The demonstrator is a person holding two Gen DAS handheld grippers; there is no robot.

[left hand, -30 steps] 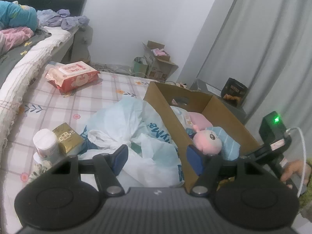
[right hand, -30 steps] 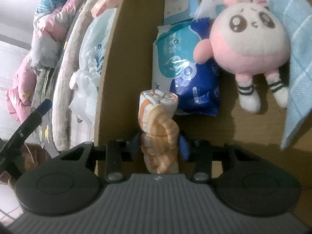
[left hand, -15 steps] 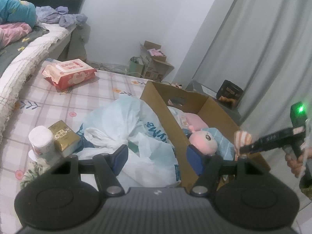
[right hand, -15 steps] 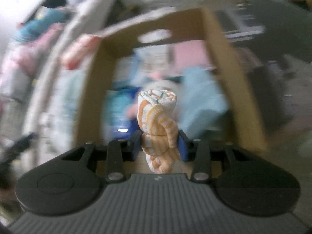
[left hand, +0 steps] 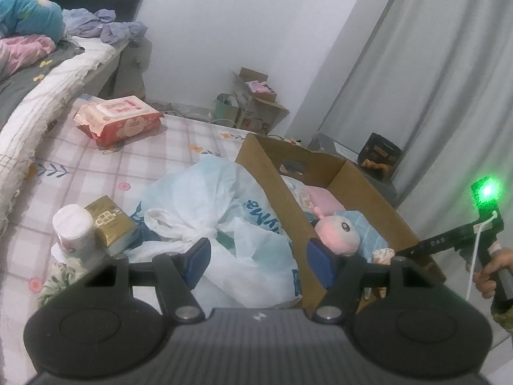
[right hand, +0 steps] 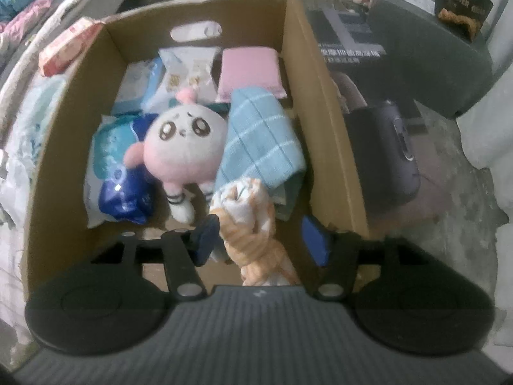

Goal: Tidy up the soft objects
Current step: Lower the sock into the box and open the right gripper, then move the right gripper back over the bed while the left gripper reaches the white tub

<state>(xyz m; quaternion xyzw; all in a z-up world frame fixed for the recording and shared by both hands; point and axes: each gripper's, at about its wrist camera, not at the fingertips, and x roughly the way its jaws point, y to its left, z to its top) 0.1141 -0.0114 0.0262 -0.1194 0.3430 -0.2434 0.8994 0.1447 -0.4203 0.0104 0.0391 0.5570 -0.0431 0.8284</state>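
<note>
A cardboard box (right hand: 323, 102) stands on the bed and holds a pink plush toy (right hand: 182, 150), a blue checked towel (right hand: 259, 141), a pink pillow (right hand: 250, 73) and blue wipe packs (right hand: 115, 173). My right gripper (right hand: 261, 240) is open over the box's near end. The orange striped rolled cloth (right hand: 253, 231) lies loose between its fingers, leaning on the left pad. My left gripper (left hand: 256, 256) is open and empty above a white plastic bag (left hand: 218, 205), left of the box (left hand: 368, 192). The cloth (left hand: 383, 255) and plush (left hand: 336, 234) also show there.
On the checked sheet lie a red wipes pack (left hand: 121, 122), a white roll (left hand: 72, 224) and a gold packet (left hand: 109, 221). A bed with bedding (left hand: 29, 73) is at the left. A dark case (right hand: 384, 160) and a black table (right hand: 416, 45) stand right of the box.
My right gripper swung round over the box, lowered to its near end and opened, letting go of the orange striped cloth. My left gripper stayed open and barely moved.
</note>
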